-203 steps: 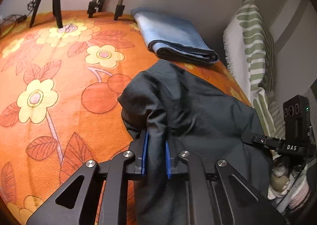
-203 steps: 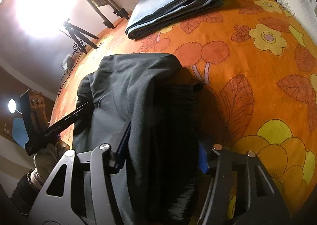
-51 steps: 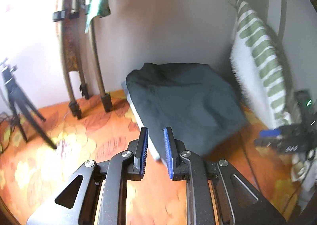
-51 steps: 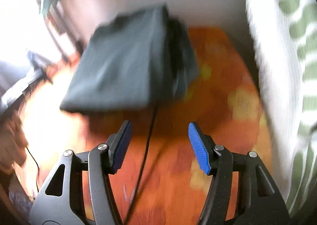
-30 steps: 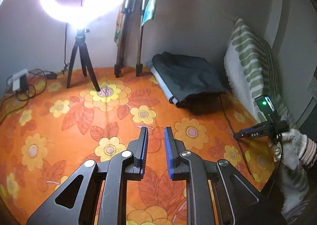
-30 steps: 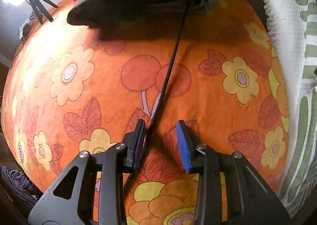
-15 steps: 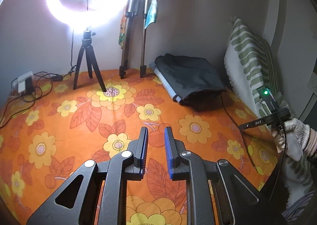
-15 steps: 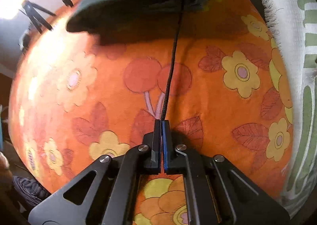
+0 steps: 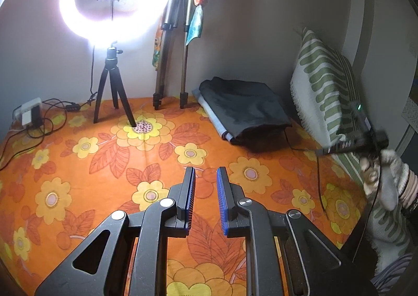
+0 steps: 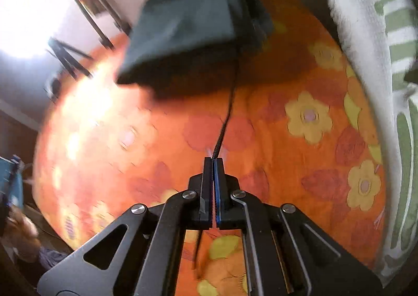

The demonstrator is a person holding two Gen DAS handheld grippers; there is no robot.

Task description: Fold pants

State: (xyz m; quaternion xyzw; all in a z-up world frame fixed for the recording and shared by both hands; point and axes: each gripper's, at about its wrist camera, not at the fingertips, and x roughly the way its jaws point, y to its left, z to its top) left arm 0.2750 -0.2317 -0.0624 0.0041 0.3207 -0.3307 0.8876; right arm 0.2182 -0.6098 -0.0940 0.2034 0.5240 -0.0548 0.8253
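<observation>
Still, the right gripper (image 10: 213, 163) is clamped on a thin black drawstring cord (image 10: 226, 116) — tugging could unsettle the folded dark-grey pants (image 10: 190, 19); the left gripper (image 9: 205, 186) hangs slightly apart, empty.

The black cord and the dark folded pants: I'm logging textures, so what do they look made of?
The black cord, pinched in the right gripper, looks like a braided textile drawstring: a woven crosshatch shows near the pads. The dark folded pants look like soft matte knit or fleece, with no sheen and rounded folds, though blur leaves that uncertain.
</observation>
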